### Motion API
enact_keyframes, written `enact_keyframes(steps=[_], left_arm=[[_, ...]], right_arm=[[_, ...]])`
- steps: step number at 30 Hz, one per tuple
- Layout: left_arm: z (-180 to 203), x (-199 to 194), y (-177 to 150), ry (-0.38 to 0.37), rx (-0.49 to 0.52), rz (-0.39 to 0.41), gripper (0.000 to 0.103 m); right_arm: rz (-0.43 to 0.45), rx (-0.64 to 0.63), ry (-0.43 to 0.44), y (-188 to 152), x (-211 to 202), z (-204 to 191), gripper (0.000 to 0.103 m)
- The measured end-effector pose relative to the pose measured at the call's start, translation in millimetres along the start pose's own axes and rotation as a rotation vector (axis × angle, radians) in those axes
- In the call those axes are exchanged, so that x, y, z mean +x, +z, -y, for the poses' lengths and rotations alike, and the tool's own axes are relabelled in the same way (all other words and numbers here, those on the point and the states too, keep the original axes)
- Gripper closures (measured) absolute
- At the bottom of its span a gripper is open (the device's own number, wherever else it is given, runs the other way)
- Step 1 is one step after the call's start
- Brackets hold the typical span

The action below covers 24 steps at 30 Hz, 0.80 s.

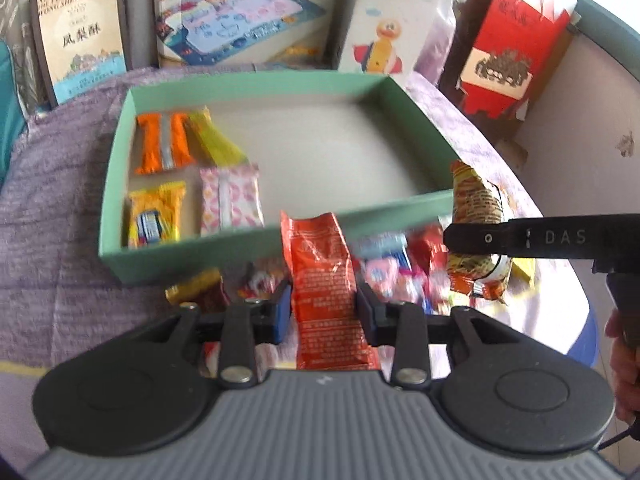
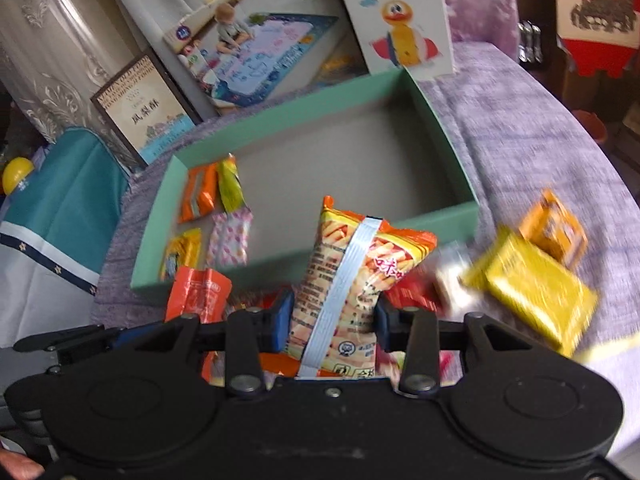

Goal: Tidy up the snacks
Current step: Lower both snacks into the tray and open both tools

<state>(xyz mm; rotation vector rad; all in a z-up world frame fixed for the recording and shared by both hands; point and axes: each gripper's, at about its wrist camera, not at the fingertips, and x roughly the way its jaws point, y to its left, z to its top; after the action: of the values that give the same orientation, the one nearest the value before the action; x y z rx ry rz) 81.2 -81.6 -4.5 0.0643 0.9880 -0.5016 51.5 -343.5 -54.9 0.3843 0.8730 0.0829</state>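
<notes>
My left gripper (image 1: 323, 304) has its fingers pinching a red-orange foil snack packet (image 1: 326, 276) by the sides, holding it upright just in front of the near wall of the shallow mint-green cardboard box (image 1: 256, 80). My right gripper (image 2: 335, 322) has its fingers clamped on an orange-and-yellow stick-snack bag with a pale blue seam strip (image 2: 352, 280), also lifted at the box's near wall, to the right of the red-orange packet.

In the box, four snacks lie in its left part: an orange wrapper with a silver stripe (image 1: 162, 142) and a yellow-green wrapper (image 1: 216, 138) at the back, a yellow-orange packet with a blue label (image 1: 154, 216) and a pink-and-white patterned packet (image 1: 231, 200) nearer me. The rest of the grey floor of the box is bare.

The box sits on a purple quilted cloth over the worktop (image 2: 520, 128). A loose heap of mixed red, pink and gold snacks (image 1: 396, 272) lies just beside the near wall. In the right wrist view a flat yellow packet (image 2: 532, 292) and a smaller orange packet (image 2: 554, 226) lie off to the right, blurred.
</notes>
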Motion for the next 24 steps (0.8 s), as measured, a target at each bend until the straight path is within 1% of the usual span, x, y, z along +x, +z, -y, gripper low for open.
enact_keyframes(steps=[3,6,12,15,18,23,24], left_arm=[[-3,4,22,0.022,-0.009,0.028,0.069],[-7,16,49,0.042,-0.015,0.048,0.069],[-19,63,106,0.089,-0.027,0.064,0.069],[-31,89,127,0.105,-0.048,0.073,0.069],[-45,114,140,0.106,-0.085,0.065,0.069],[-54,143,151,0.117,-0.102,0.043,0.069],[-55,148,151,0.131,-0.104,0.041,0.068]], right_arm=[[0.012,-0.025,0.016,22,11,-6,0.063],[0.011,-0.049,0.03,46,26,-12,0.063],[-0.018,-0.074,0.043,92,72,-24,0.063],[-0.035,-0.099,0.042,113,99,-31,0.063],[-0.055,-0.105,0.039,130,121,-33,0.063],[-0.09,-0.125,0.046,147,152,-38,0.063],[-0.096,-0.132,0.043,149,157,-39,0.063]])
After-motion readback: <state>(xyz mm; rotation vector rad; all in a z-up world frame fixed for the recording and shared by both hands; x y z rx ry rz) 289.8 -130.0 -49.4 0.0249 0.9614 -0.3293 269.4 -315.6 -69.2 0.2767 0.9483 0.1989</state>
